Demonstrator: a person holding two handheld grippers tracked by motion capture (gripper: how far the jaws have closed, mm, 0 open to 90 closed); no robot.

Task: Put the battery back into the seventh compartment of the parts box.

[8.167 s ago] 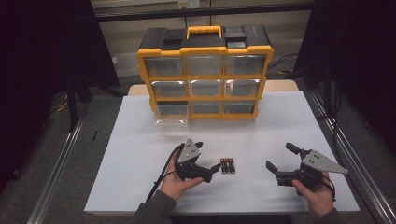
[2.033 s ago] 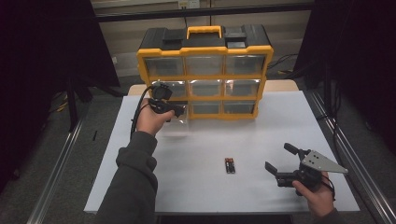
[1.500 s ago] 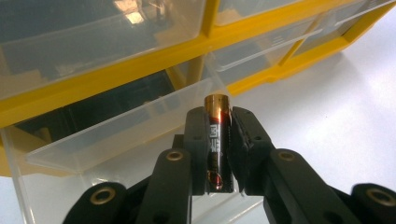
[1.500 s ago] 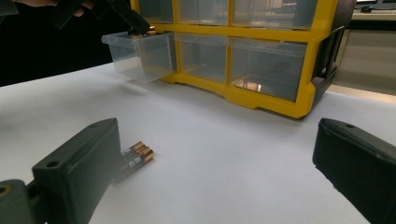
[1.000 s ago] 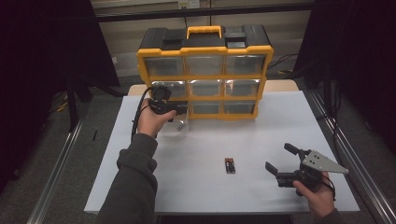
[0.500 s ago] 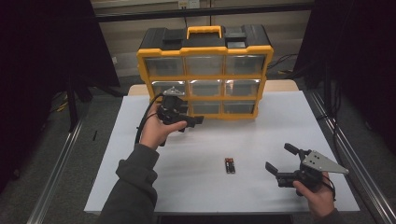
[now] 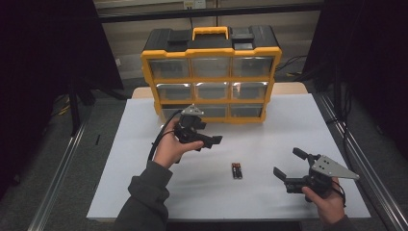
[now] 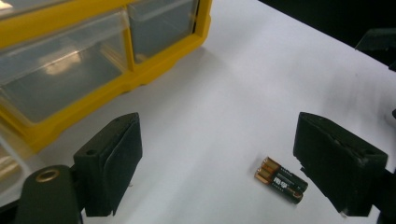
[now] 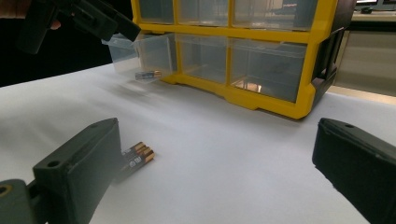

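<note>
A few black-and-copper batteries (image 7: 236,170) lie side by side on the white table (image 7: 269,134). My left gripper (image 7: 209,136) hovers open between them and the yellow drawer organizer (image 7: 211,72), with nothing between its jaws. In the left gripper view the batteries (image 8: 280,179) lie just inside the right finger (image 8: 336,168). My right gripper (image 7: 287,162) stands open at the front right, to the right of the batteries (image 9: 137,156). The organizer's bottom-left drawer (image 9: 140,56) is pulled out, and one battery (image 9: 148,74) lies in it.
The organizer (image 9: 261,56) stands at the table's far edge with a black top and a yellow handle (image 7: 210,32); its other clear drawers are pushed in. Metal rails (image 7: 57,192) run along both sides of the table.
My left gripper has come away from the bottom-left drawer, moving right and back toward the person. The battery group is smaller than 8 s ago. The right gripper has stayed put.
</note>
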